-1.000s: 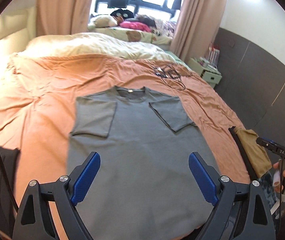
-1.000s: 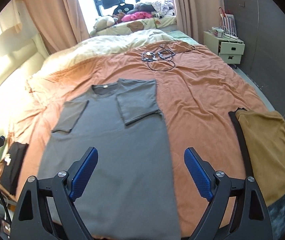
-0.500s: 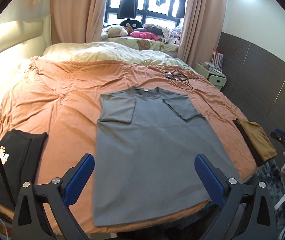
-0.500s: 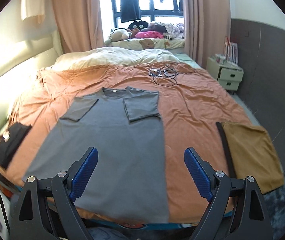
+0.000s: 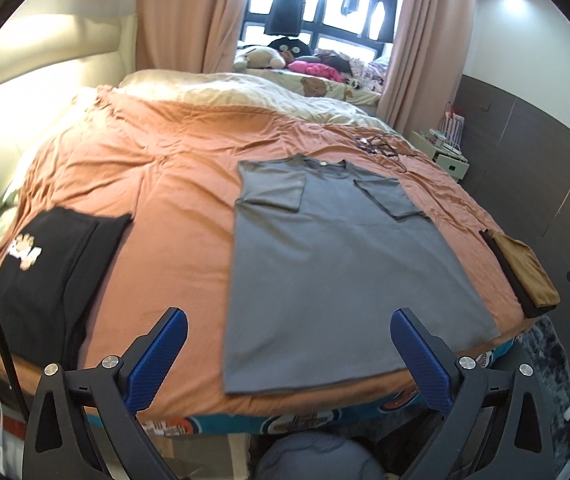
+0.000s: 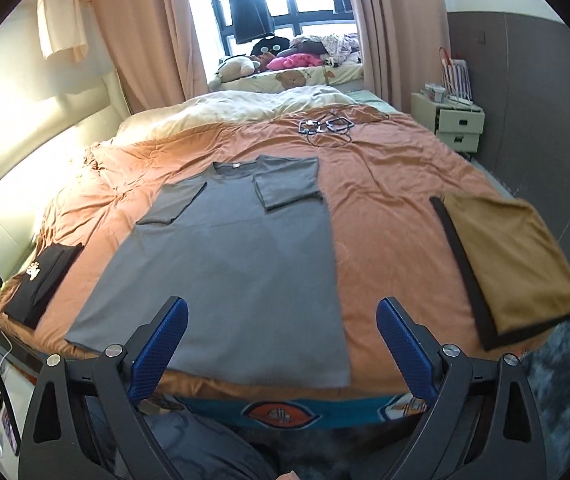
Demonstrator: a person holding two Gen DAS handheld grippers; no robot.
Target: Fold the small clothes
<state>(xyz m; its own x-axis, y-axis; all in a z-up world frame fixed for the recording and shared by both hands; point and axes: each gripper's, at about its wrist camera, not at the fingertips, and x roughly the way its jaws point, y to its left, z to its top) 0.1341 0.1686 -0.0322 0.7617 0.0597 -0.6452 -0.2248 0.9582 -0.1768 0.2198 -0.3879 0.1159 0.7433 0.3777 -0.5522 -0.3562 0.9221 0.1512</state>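
A grey T-shirt (image 5: 337,264) lies flat on the orange bedspread (image 5: 157,184), both sleeves folded inward, its hem at the near bed edge. It also shows in the right wrist view (image 6: 237,264). My left gripper (image 5: 289,354) is open and empty, held back from the bed edge above the shirt's hem. My right gripper (image 6: 281,344) is open and empty, also back from the edge near the hem.
A folded black shirt (image 5: 41,272) with a print lies at the bed's left edge. A folded brown garment (image 6: 509,256) on a black one lies at the right edge. Cables (image 6: 325,126) lie on the far bedspread. A nightstand (image 6: 459,122) stands to the right.
Both grippers have pulled back and up from over the shirt to beyond the near bed edge. The shirt lies unchanged. Both stayed open.
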